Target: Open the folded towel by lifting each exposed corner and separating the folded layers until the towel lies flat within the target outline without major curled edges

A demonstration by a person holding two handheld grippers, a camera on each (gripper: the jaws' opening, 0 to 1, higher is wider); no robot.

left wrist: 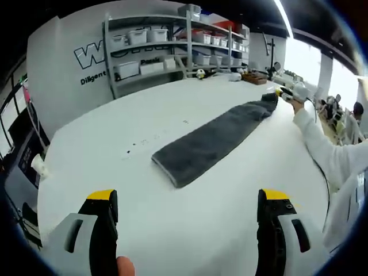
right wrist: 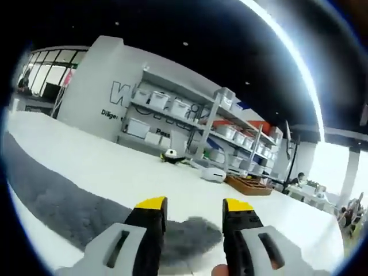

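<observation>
- The right gripper rises from the bottom of the right gripper view, its yellow-tipped jaws standing apart with a gap between them.
- The grey towel lies on the white desk, running from the left edge to an end just beyond the jaws.
- Whether the jaws touch the towel cannot be told.
- Behind the desk stands a shelf rack with white bins.
- A wooden tray sits farther right.
</observation>
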